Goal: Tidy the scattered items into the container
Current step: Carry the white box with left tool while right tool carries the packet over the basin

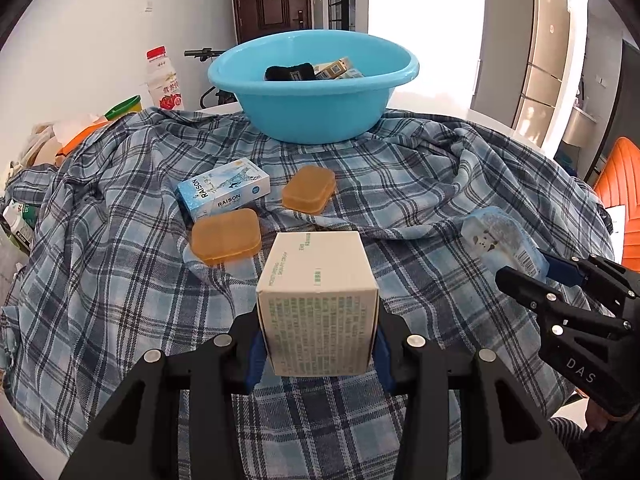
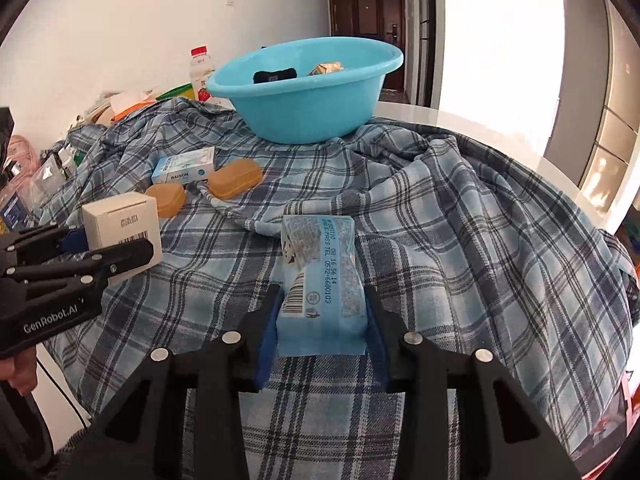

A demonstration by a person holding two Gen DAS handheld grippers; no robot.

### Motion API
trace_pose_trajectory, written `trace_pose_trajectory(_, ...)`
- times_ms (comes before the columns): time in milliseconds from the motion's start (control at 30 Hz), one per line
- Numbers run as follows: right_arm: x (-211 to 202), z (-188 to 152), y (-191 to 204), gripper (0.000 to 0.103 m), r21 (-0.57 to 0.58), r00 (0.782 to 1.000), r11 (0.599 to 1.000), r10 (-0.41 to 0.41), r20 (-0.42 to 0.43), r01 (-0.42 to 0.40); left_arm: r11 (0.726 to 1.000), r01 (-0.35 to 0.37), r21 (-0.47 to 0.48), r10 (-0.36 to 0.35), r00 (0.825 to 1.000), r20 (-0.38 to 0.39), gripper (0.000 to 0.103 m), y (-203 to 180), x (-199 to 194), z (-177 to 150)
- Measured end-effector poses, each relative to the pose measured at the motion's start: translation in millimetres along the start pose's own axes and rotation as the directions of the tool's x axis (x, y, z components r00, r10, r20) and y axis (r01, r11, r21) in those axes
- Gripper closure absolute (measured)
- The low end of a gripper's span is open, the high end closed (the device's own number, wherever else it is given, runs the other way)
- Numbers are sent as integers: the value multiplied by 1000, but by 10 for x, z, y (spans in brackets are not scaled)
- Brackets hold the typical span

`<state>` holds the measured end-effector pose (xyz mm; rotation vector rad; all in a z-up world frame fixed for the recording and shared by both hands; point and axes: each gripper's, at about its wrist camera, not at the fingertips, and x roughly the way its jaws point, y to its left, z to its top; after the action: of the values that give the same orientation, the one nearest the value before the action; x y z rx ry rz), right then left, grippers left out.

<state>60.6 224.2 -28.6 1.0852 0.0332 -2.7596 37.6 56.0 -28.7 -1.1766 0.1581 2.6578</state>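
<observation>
The left gripper (image 1: 318, 354) pinches a white box (image 1: 320, 304) between its jaws; the right gripper (image 2: 322, 344) pinches a blue tissue pack (image 2: 320, 280). Both are held near, over the plaid cloth (image 1: 400, 184). The blue basin (image 1: 312, 92) sits at the far side.

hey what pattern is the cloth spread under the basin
Blue, white and dark plaid checks on the cloth, clearest in the right wrist view; the basin itself is plain light blue.
</observation>
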Motion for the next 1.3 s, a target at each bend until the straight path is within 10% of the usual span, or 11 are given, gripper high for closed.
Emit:
trace_pose_trajectory(233, -239, -9, 164, 66, -32, 990, 999, -33, 138, 38, 993, -106, -51, 112, 985, 132, 58, 23, -166, 18)
trace_pose_trajectory(767, -332, 254, 182, 65, -25, 989, 1000, -16, 144, 20, 998, -46, -35, 48, 996, 81, 58, 55, -187, 241)
trace_pose_trajectory(1300, -1233, 1041, 331, 65, -71, 898, 996, -19, 439, 55, 994, -90, -54, 103, 932, 349, 58, 304, -1127, 1110)
